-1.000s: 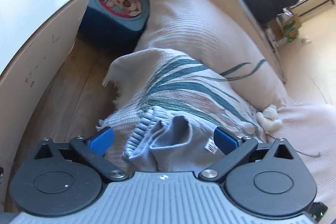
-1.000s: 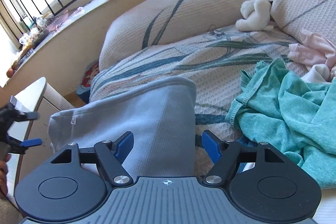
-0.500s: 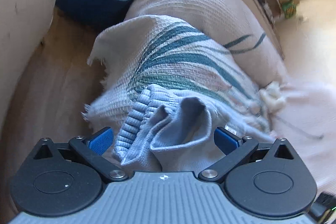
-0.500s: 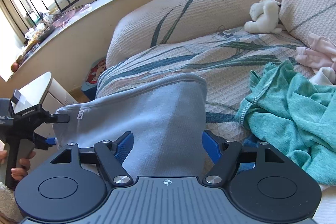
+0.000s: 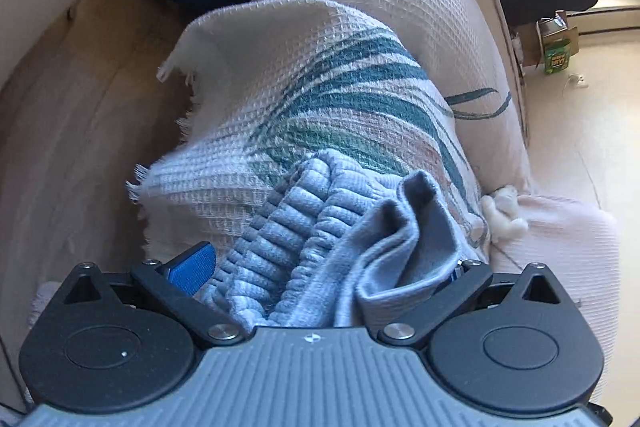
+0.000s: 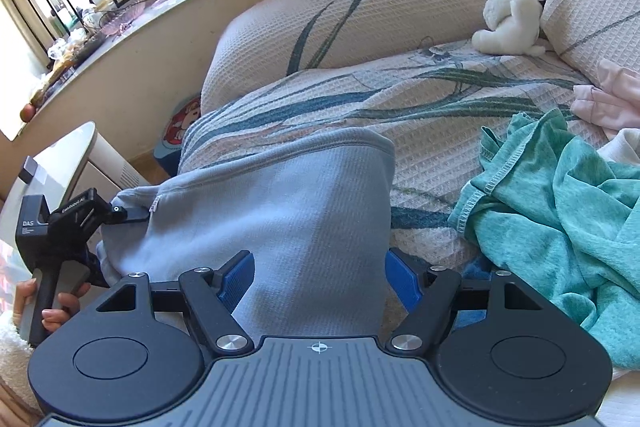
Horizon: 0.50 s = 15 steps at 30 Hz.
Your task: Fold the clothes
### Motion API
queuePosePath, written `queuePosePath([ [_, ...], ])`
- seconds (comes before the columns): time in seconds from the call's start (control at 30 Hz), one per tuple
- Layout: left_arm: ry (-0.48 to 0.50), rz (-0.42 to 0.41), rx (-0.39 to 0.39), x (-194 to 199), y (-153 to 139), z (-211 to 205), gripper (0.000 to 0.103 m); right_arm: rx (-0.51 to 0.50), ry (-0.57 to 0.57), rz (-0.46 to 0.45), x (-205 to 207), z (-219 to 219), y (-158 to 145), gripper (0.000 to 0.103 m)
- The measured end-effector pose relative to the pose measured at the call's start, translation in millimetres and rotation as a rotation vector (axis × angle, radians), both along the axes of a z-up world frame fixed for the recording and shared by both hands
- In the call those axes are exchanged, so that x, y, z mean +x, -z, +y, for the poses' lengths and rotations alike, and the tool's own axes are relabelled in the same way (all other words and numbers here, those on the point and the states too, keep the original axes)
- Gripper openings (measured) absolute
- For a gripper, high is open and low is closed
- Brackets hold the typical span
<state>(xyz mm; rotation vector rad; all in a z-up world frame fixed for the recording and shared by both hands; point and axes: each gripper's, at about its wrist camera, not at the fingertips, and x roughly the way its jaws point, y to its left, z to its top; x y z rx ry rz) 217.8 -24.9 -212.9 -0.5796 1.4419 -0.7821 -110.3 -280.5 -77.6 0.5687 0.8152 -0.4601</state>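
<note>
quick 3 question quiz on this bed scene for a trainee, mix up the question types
1. Multiple choice: what colour is the crumpled cloth lying to the right of the grey garment in the right wrist view? A teal, B red, C black.
2. True or false: the white plush toy lies on top of the grey garment.
3. Short answer: what lies between the fingers of both the left gripper and the right gripper?

Key
1. A: it is the teal garment.
2. False: the plush toy sits apart from it, further up the bedspread.
3. The grey garment.
</note>
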Motion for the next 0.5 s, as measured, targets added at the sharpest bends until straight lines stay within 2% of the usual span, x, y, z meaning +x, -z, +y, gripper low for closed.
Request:
queuePosePath([
  [0.13,-0.022,0.008,-0.011,-5.1,0.7,-1.8,0.102,-0.013,-0.012,0.018,4.9,-0.4,-0.3,0.074],
  [0.23,-0.027,0.015,-0.008,-5.3,-0.5,-0.4,0.095,-0.001,-0.018,0.007,7.0,0.3,-1.5,0.074],
  [0.3,-0.031,0.015,-0.011,-5.1,-6.4,1.7,0.076,0.012,-0.015,0.001,6.5,0.7,-1.2,0.074],
  [0.4,-0.008,-0.035,0.035,-8.5,-22.2,0.1,0.062,0.042,0.007,-0.012,1.9,-1.8,1.7,0.074],
  [0.5,-0.005,-0.033,0.070,-11.0,-32.8,1.7,0.046,0.108,0.048,-0.034,-3.4,-8.8,9.2,0.074],
])
